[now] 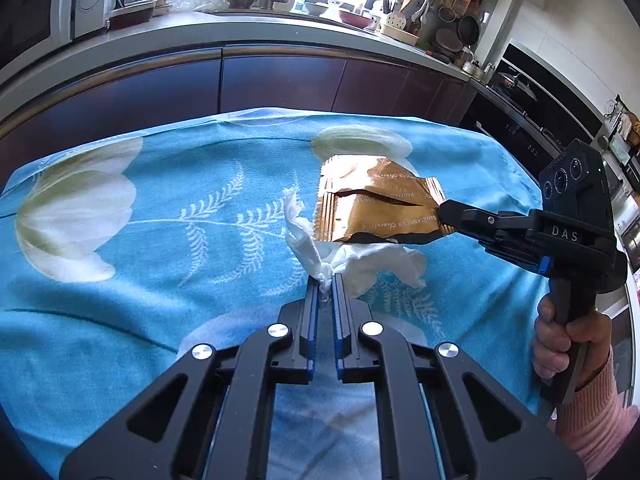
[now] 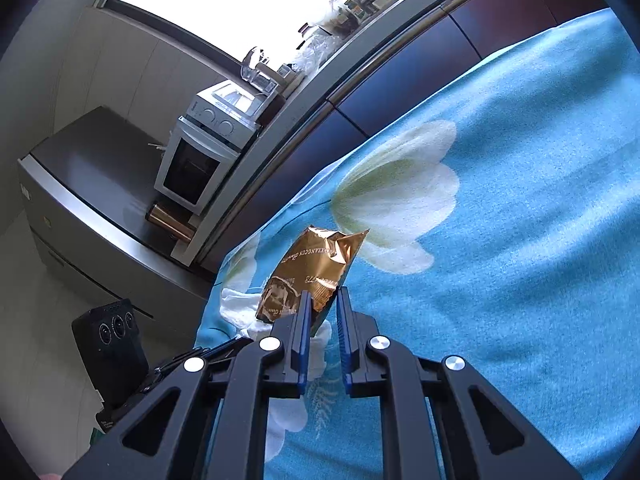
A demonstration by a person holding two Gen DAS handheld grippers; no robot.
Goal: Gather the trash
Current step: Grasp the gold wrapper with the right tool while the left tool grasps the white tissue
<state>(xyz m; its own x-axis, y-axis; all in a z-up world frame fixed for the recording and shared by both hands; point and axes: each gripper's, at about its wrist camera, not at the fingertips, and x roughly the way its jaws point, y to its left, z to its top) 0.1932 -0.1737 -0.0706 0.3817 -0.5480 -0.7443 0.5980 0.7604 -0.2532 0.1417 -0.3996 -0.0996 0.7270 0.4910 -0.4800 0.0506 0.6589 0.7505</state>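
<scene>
A crumpled white tissue (image 1: 352,256) lies on the blue flowered cloth (image 1: 160,240). My left gripper (image 1: 325,285) is shut on its near end. A torn gold foil wrapper (image 1: 368,200) sits just behind the tissue, lifted off the cloth. My right gripper (image 1: 444,218) comes in from the right and is shut on the wrapper's right edge. In the right wrist view the wrapper (image 2: 316,272) stands up between the fingers of my right gripper (image 2: 323,300), with the tissue (image 2: 240,308) lower left of it. The left gripper's body (image 2: 108,352) shows at the lower left.
The blue cloth (image 2: 500,240) covers the table. Dark kitchen cabinets (image 1: 280,80) and a cluttered counter (image 1: 248,24) run behind it. A white oven (image 2: 200,152) and a grey appliance (image 2: 92,184) stand off the table's left end.
</scene>
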